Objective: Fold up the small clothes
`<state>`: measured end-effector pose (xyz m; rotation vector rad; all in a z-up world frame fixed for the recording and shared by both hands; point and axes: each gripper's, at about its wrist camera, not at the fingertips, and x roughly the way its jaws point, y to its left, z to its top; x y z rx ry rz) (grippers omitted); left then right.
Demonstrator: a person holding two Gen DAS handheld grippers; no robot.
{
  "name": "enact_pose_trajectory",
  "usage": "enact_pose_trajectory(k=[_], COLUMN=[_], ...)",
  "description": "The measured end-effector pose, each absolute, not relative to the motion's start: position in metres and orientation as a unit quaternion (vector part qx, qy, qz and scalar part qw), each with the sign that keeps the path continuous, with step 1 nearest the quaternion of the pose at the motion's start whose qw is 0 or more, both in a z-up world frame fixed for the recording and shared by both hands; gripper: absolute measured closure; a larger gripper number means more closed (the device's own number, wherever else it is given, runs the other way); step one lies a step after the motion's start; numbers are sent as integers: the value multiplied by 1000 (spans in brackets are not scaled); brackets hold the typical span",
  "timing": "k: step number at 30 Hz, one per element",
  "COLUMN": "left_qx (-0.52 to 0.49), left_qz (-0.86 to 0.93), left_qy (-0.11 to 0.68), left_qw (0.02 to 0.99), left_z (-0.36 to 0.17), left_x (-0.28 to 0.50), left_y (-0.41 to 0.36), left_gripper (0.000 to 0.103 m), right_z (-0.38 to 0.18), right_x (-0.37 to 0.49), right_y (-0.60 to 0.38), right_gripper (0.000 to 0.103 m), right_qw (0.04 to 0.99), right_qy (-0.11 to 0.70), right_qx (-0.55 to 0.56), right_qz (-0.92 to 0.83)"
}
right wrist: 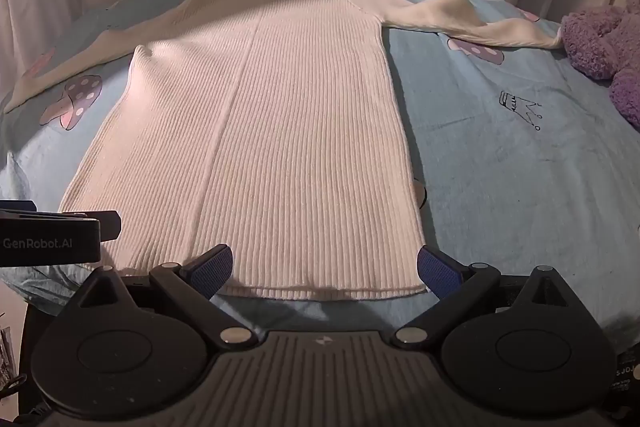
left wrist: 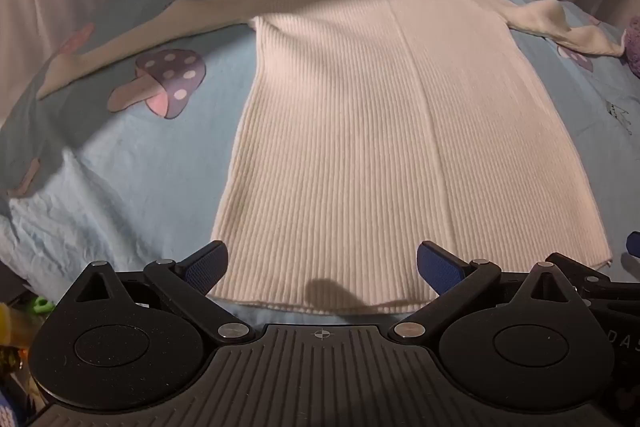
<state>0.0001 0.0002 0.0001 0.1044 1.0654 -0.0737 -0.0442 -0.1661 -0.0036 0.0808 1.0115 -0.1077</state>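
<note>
sweater (left wrist: 340,147): flat on the bed, hem nearest both grippers, long axis running straight away from them
left gripper (left wrist: 322,269): released, empty, over hem's left part
right gripper (right wrist: 324,269): released, empty, over hem's right corner

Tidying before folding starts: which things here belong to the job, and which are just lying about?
Job:
- cream ribbed knit long-sleeved top
- left tongs, open
- right tongs, open

Lying about:
- fluffy purple plush toy

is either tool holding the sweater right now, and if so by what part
Nothing is held. The left tool and right tool both stand open over the hem of the white sweater, which lies flat.
</note>
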Motion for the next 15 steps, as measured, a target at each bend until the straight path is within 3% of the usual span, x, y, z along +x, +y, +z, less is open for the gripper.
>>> enact_pose_trajectory(k=[15], left_qx=[53], left_qz=[-37], left_qy=[509], left_qw=[858], left_z=[-4], left_x=[2], left_y=[-1], left_gripper=[0], right_z=[-3], right_x=[-42], right_y=[-165], right_gripper=[4], right_qw=[872], right_qy=[484], right_qx=[37], right_qz=[-53])
